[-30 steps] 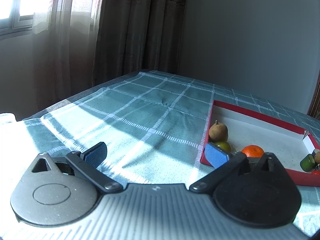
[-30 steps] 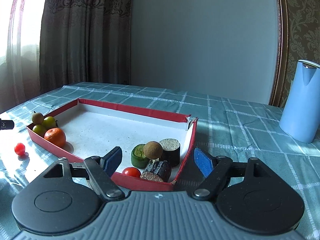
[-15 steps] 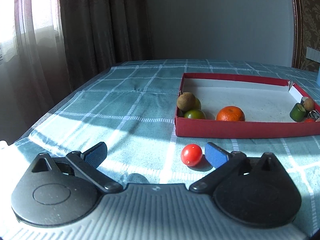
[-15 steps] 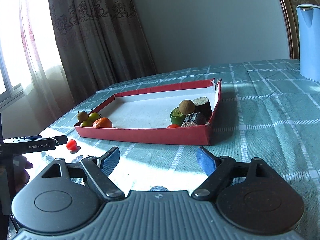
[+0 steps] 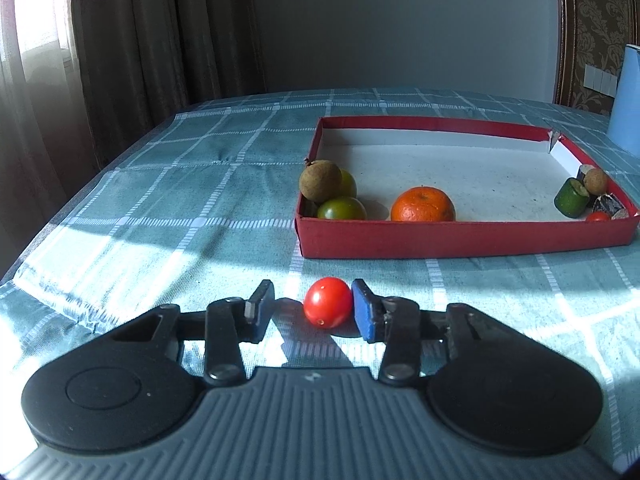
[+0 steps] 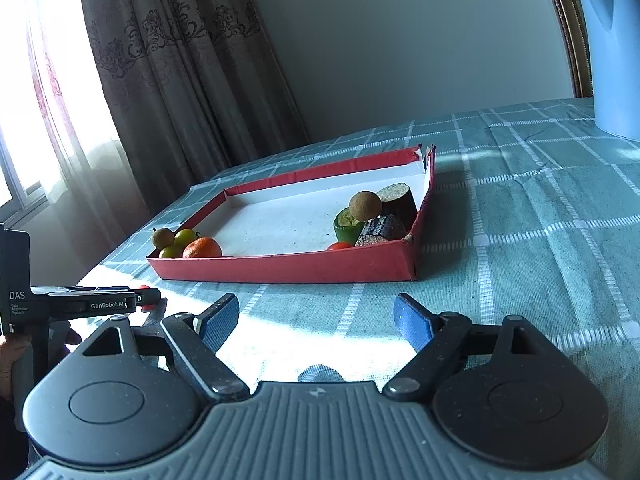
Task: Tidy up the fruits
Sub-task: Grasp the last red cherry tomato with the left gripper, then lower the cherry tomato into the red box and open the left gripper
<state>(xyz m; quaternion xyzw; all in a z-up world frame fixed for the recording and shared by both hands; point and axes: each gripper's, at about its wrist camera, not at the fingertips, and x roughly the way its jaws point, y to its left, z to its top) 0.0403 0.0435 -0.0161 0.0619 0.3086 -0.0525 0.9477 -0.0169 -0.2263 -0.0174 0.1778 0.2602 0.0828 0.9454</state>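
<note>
Left tool [image 5: 313, 310] half-closed, right tool [image 6: 316, 320] wide apart.

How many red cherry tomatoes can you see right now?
2. One cherry tomato lies on the tablecloth between the left tool's pads, outside the red tray. The other tomato sits in the tray's near right corner, partly hidden by its wall. More may be hidden.

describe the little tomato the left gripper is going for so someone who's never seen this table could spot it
Find the shallow red cardboard tray on the teal checked tablecloth. On the cloth just outside its near wall, between the left gripper's blue pads, lies a small round glossy red cherry tomato. Every other fruit, including another red tomato, sits inside the tray.
</note>
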